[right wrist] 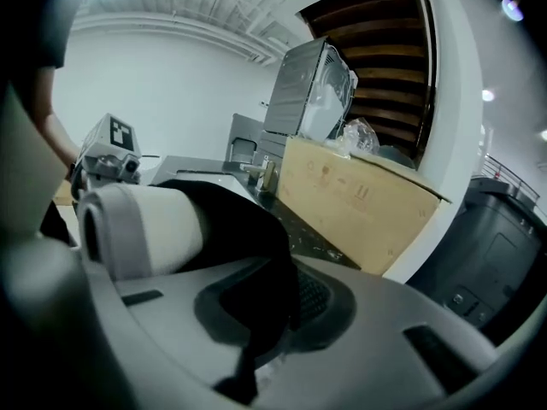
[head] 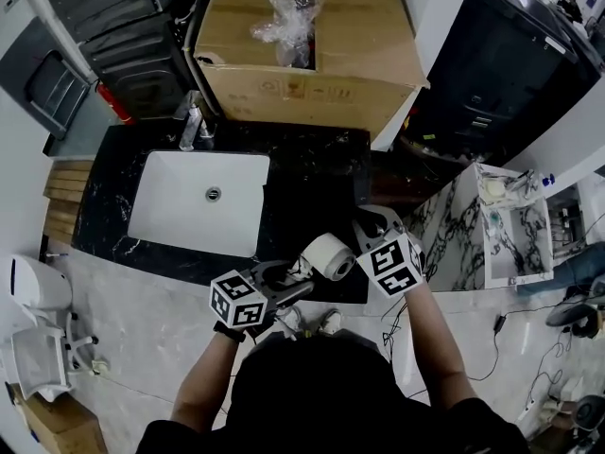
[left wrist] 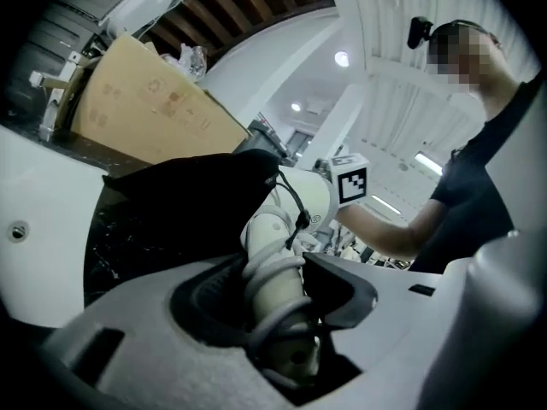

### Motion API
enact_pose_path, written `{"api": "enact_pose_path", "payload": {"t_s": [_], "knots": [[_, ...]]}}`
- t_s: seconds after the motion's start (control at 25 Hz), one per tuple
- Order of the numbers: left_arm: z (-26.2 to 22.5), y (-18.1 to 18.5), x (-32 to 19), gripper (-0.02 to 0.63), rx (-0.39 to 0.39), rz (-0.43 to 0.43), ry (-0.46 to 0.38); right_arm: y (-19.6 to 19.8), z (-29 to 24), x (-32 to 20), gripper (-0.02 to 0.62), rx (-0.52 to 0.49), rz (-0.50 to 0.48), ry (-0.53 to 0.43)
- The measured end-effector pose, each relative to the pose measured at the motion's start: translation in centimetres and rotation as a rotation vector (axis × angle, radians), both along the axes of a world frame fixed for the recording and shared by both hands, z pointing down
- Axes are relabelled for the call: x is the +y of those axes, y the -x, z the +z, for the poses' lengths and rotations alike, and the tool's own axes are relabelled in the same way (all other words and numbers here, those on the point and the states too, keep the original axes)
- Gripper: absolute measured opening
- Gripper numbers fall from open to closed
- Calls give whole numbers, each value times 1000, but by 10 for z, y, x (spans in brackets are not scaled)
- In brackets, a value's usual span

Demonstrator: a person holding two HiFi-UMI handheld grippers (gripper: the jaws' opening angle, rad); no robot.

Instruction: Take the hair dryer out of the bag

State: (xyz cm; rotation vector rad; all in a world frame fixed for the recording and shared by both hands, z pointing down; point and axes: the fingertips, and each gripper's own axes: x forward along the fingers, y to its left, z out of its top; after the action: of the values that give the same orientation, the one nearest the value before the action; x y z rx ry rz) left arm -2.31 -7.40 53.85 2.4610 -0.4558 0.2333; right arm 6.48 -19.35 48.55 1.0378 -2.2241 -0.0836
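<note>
Left gripper [left wrist: 282, 293] clamps the cord-wrapped handle of the hair dryer [left wrist: 318, 196]. Right gripper [right wrist: 261, 319] pinches the black bag [right wrist: 235, 220], with the dryer head partly inside. My worry: the cord snags the fabric, or the thin pinch slips.

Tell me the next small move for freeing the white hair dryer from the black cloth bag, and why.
Probably draw the left gripper back, away from the right gripper. Its jaws clamp the cord-wrapped handle of the white hair dryer, the right gripper pinches the black cloth bag, and the cloth drapes over part of the dryer's head.
</note>
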Motion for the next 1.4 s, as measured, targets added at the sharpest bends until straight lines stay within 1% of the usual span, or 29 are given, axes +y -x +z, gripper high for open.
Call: {"api": "enact_pose_path", "payload": {"t_s": [0.12,0.2,0.28,0.4,0.52,0.68,0.76,0.92,1.04,1.12,1.24,1.32,1.36,1.4], "knots": [[-13,-7,13,215,53,78,-30,-5,-2,-10,28,3,34,-10],[-18,-8,17,215,77,97,-33,-7,-5,-17,28,9,66,-18],[-23,-5,20,215,96,94,-35,-9,-8,-22,28,24,100,-32],[-30,7,19,215,118,54,-41,-9,-12,-23,28,63,131,-61],[-38,28,17,216,126,-16,-49,4,-2,1,28,92,95,-53],[-45,53,9,216,64,-117,-73,16,42,50,28,177,30,30],[-48,60,3,216,38,-160,-85,16,63,64,42,182,29,93],[-55,62,-7,216,16,-219,-127,25,83,88,173,133,-14,228],[-60,61,-14,216,14,-244,-156,27,82,97,225,64,-23,267],[-62,60,-18,216,10,-255,-170,26,73,99,258,-11,-15,276],[-68,59,-23,216,10,-270,-194,27,51,101,275,-214,4,286],[-72,60,-26,216,-3,-286,-221,19,30,97,274,-319,54,240],[-74,60,-27,216,-12,-294,-239,11,20,94,248,-342,93,192],[-76,60,-28,216,-20,-301,-257,3,10,91,147,-351,136,138]]}}
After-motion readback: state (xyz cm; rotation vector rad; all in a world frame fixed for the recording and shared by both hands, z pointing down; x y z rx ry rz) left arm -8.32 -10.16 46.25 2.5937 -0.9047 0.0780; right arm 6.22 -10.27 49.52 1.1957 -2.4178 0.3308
